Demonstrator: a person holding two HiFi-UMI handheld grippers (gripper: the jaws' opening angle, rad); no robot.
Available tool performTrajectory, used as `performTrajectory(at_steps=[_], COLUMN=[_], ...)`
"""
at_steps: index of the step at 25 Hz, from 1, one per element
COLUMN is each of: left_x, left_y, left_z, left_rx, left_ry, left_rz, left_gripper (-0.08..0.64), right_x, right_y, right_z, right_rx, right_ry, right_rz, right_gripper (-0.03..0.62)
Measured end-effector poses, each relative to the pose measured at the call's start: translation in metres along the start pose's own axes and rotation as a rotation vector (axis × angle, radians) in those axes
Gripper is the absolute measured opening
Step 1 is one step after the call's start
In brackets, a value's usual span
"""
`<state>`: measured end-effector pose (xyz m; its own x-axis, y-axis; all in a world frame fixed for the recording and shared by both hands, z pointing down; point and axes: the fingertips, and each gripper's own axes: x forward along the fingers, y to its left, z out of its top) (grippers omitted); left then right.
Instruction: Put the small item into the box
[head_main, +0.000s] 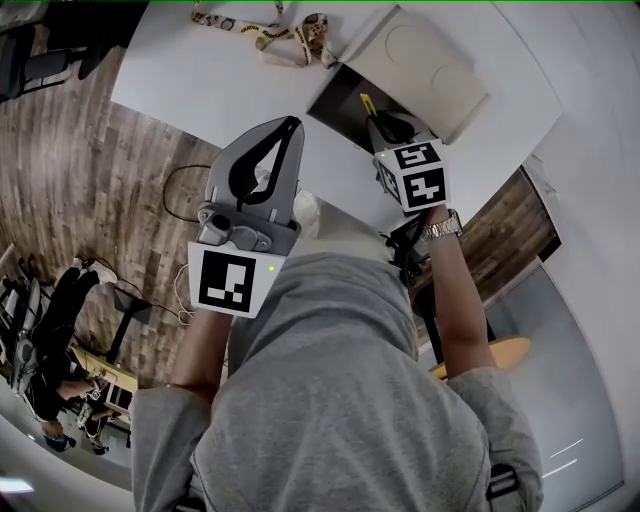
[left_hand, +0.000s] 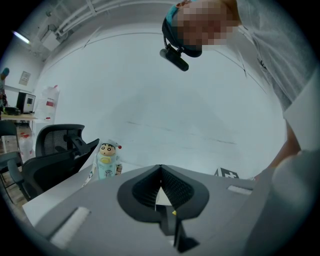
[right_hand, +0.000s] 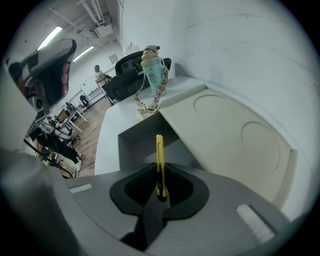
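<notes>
Yellow cutter (right_hand: 159, 150) is clamped edge-on between the right gripper (right_hand: 160, 181) jaws, its blade end poking out toward 12 o'clock over the open grey box (right_hand: 134, 137) on the white table (right_hand: 107, 145), with the cream lid (right_hand: 225, 135) lying back at 2 o'clock. Over on the other side, the left gripper (left_hand: 160, 168) has its jaws pressed together on nothing, raised above the table, and a little cartoon-figure bottle (left_hand: 106, 160) stands at its 10 o'clock.
</notes>
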<state>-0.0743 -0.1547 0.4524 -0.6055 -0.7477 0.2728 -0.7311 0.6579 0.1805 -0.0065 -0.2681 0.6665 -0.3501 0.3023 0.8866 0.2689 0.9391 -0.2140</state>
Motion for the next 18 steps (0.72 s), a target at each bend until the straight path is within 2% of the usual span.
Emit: performTrajectory(at_steps=[18], left_x=[0.005], left_y=[0.010], left_z=[-0.006], left_rx=[-0.010], left_ry=[0.015], left_rz=[0.008], left_gripper=[0.003], right_x=[0.024], right_y=[-0.004], right_z=[-0.016], right_rx=[0.012], right_ry=[0.083], right_rz=[-0.016], right_gripper=[0.066])
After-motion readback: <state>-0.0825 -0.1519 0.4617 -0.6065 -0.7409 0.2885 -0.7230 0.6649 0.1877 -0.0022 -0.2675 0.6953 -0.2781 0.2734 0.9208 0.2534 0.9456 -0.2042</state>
